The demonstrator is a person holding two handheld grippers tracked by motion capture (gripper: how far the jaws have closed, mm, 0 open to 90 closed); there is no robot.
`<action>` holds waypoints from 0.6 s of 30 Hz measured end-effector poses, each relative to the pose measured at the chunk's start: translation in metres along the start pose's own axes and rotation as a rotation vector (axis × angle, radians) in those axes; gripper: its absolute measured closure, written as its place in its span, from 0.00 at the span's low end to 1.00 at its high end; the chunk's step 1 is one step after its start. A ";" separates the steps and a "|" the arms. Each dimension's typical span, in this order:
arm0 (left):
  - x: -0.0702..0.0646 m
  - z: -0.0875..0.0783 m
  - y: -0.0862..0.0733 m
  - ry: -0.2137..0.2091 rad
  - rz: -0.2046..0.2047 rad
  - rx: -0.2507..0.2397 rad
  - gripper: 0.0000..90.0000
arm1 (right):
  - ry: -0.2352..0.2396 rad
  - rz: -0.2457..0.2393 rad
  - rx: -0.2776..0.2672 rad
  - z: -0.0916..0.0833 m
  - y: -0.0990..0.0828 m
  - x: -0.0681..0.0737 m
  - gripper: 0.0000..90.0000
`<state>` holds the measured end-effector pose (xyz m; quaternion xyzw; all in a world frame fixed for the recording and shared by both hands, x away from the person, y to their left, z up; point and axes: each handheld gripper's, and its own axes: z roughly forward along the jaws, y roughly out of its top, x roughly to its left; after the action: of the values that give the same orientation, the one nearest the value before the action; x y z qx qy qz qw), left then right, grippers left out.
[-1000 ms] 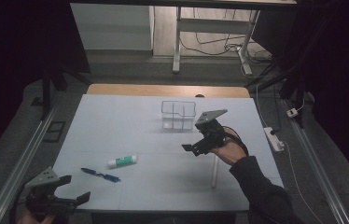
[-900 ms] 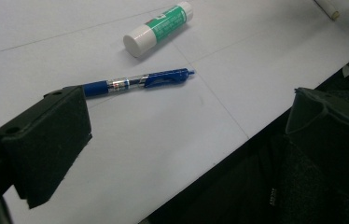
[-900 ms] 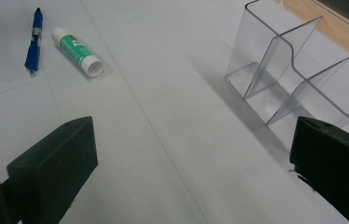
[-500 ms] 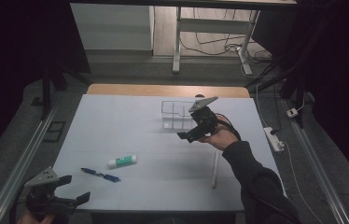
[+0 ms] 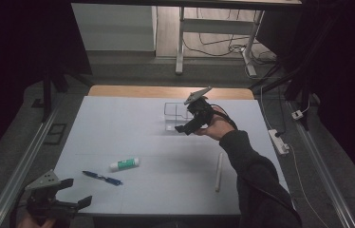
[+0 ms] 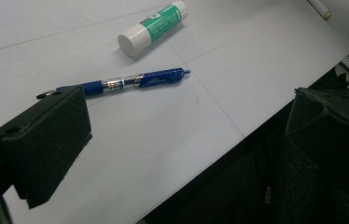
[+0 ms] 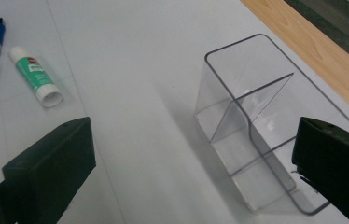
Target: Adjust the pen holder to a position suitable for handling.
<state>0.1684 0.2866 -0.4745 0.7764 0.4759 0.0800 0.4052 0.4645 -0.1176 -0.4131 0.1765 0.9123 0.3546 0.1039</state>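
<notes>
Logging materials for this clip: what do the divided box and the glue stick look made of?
The divided box looks like clear, glossy rigid plastic, perhaps acrylic: the table shows through its walls and the edges catch light. The glue stick looks like smooth white plastic with a green printed label.

Clear organizer (image 7: 256, 135): near corner hidden behind one black jaw in the right gripper view. Blue pen (image 6: 121, 83): tip end hidden behind a jaw in the left gripper view. White marker (image 6: 318, 8): cut off by the top edge.

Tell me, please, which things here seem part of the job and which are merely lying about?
Likely in use: clear organizer, right gripper open beside it; glue stick, blue pen, white marker.
Lying about: power strip, floor cables.
</notes>
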 end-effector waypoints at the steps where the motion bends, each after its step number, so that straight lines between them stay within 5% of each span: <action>1: 0.000 0.000 0.000 0.000 0.000 0.000 0.00 | -0.008 -0.003 0.004 0.002 0.002 -0.001 0.00; 11: 0.001 0.000 0.000 -0.006 0.001 0.003 0.00 | 0.007 -0.061 0.036 0.014 0.010 -0.014 0.00; 18: 0.000 0.001 0.001 -0.008 0.005 0.009 0.01 | 0.044 -0.118 0.114 0.030 0.009 -0.026 0.22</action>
<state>0.1693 0.2862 -0.4748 0.7797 0.4730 0.0758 0.4033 0.5001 -0.1040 -0.4271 0.1203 0.9419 0.2991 0.0941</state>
